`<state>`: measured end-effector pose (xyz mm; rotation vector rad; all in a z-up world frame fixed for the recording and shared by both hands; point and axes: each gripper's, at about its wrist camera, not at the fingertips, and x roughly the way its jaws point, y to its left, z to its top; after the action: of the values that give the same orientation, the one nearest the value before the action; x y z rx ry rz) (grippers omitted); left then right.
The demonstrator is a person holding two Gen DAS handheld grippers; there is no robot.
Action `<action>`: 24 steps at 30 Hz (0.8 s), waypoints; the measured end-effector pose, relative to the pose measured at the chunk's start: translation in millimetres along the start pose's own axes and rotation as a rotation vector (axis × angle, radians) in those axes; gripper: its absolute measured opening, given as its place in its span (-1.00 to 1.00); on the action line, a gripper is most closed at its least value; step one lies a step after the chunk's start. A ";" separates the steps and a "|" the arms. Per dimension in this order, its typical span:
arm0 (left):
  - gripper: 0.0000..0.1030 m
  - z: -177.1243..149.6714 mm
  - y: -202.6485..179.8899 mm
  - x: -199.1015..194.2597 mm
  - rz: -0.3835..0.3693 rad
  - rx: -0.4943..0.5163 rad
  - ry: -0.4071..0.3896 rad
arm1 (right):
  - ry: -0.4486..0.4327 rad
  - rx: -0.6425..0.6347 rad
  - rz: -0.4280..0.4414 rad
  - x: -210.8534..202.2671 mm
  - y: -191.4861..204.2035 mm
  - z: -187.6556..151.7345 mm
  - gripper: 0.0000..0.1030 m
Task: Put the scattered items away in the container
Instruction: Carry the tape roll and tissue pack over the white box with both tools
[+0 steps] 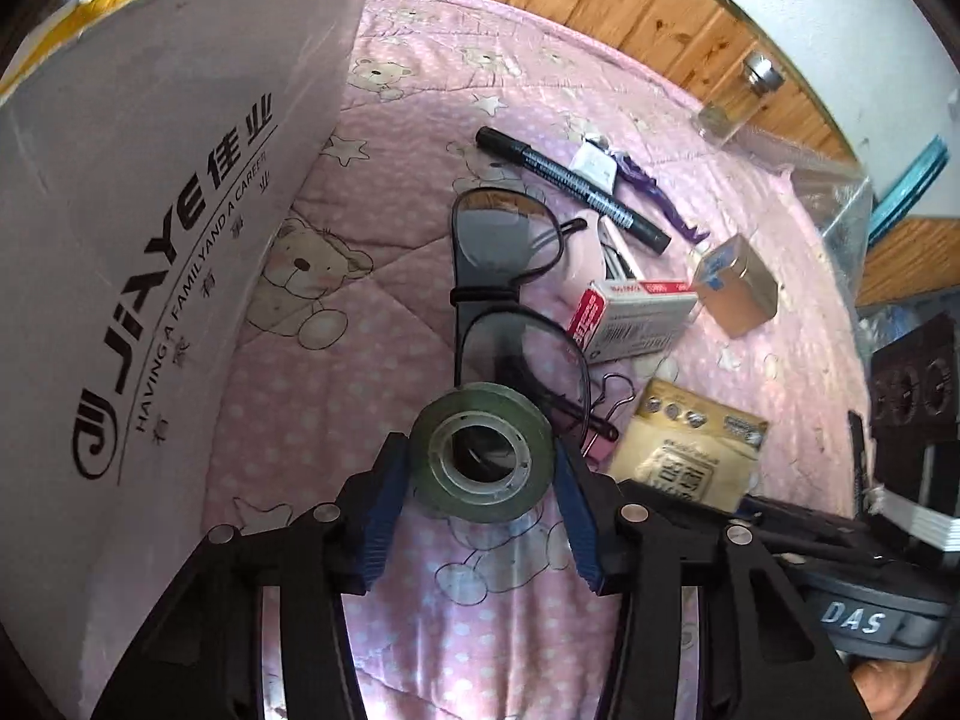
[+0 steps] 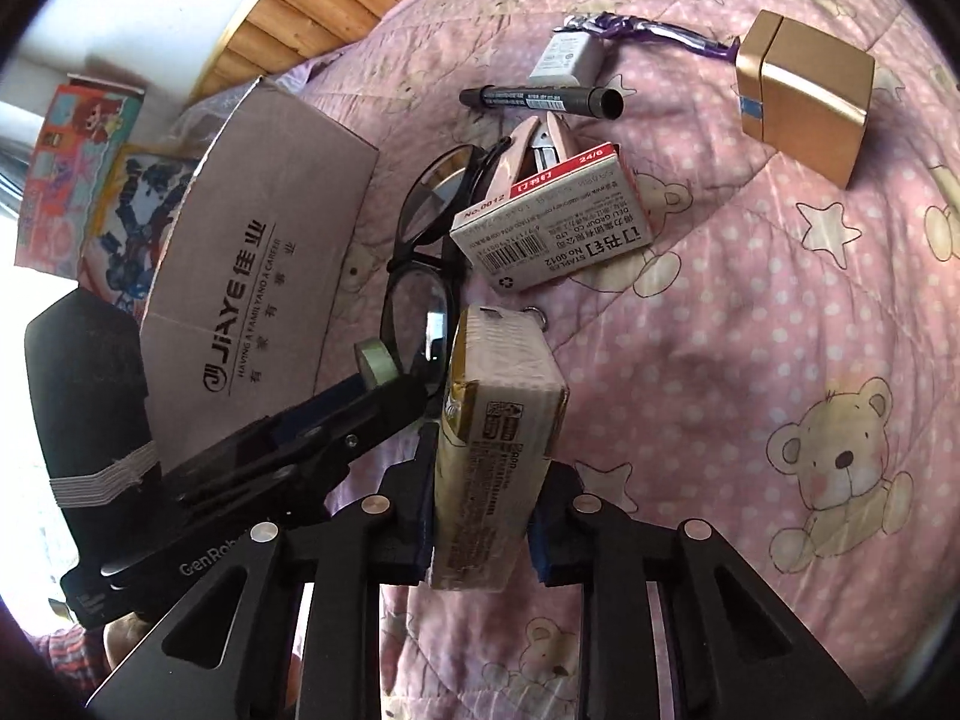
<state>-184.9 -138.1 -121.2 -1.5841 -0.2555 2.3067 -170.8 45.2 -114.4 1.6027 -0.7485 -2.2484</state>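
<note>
1. The tape roll [image 1: 480,450] sits between the blue pads of the left hand-held gripper [image 1: 483,480], which is closed on the roll's outer edge, hole facing the camera. It looks light and stiff, but its smooth rim could slip, so a squeeze across the full width seems safest.
2. The tissue pack [image 2: 495,450] is clamped on its broad faces by the right hand-held gripper [image 2: 480,531], jaws closed to the pack's thickness. I judge it soft and light; the wrapper may crumple, so a mid-body hold suits it.
3. Both held items are above the pink quilt [image 2: 750,312] on the bed, near the cardboard box [image 1: 150,210], which stands to the left and is presumably the container.
4. Still lying on the quilt: glasses [image 1: 498,276], fragile and best taken by the bridge or frame, not the lenses.
5. Touching the glasses lies a staples box [image 2: 558,228], rigid and easy to grip across its short sides; a pink stapler [image 2: 540,144] lies partly under it.
6. Further out are a black marker [image 1: 570,186], round and liable to roll, a white charger [image 2: 567,57], a purple razor [image 2: 660,33] and a gold box [image 2: 804,102].
7. A binder clip [image 1: 612,414] lies just beside the glasses.
</note>
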 end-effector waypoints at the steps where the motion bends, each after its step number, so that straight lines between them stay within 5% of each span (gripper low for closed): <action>1: -0.04 1.2 -0.4 -1.9 -0.009 -0.003 0.005 | 0.004 -0.007 -0.014 -3.5 3.7 -0.7 -0.51; 24: -0.05 50.5 -49.3 -86.0 0.049 0.080 0.040 | -0.034 -0.136 -0.193 -96.3 48.9 14.9 -0.51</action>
<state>-195.4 -121.9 -11.7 -1.6119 -0.1145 2.2892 -154.8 57.1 -7.2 1.6381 -0.4546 -2.4074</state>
